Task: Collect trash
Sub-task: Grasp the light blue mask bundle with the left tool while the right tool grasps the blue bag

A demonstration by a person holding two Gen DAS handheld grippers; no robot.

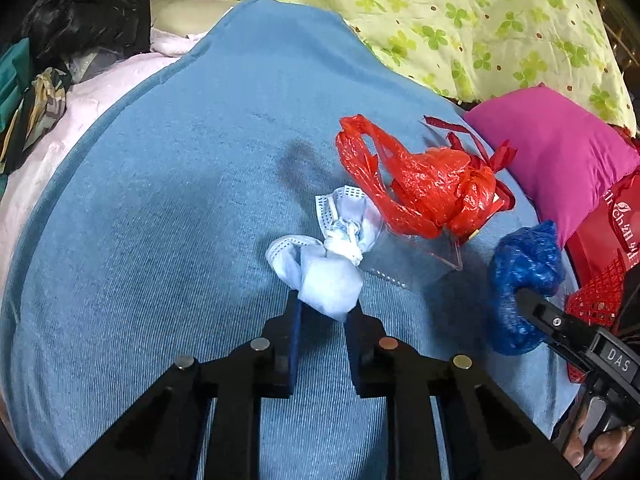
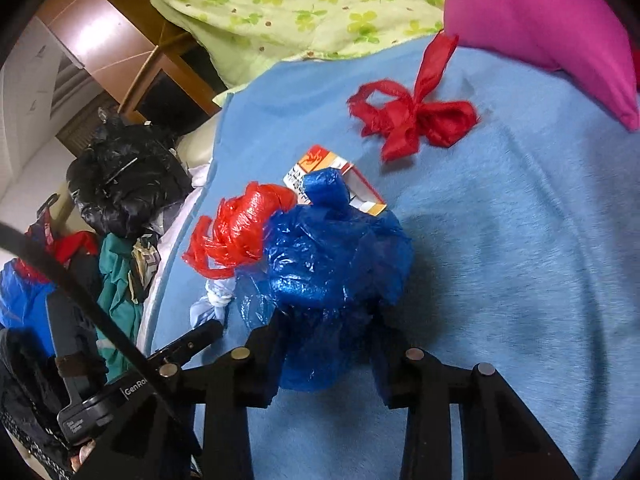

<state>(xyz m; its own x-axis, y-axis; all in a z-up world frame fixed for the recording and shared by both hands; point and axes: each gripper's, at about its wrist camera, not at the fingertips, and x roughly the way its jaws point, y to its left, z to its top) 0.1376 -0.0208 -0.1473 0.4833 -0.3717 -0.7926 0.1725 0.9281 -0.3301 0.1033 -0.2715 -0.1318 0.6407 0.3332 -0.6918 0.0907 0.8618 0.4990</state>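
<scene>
The trash lies on a blue blanket [image 1: 160,200] on a bed. The left gripper [image 1: 323,308] has its two fingers pressed on a balled-up face mask [image 1: 328,280], white and light blue, which sits in the middle of the blanket. Just past the mask is a crumpled red plastic bag [image 1: 424,184]. Part of it rests on a clear plastic piece [image 1: 420,256] that lies flat beside the mask.

The right gripper [image 2: 324,344] has its fingers closed around a scrunched blue plastic bag [image 2: 336,264]. In the right wrist view the blue bag fills the space between the fingers. Behind the blue bag a small orange and white box [image 2: 340,176] peeks out. A red ribbon bow [image 2: 412,116] lies farther back on the blanket, apart from the rest.

A pink pillow [image 2: 536,20] sits at the blanket's far edge near the bow. A green clover quilt [image 1: 460,20] is bunched up behind it. Dark clothes [image 2: 124,184] are piled off to the left side.
</scene>
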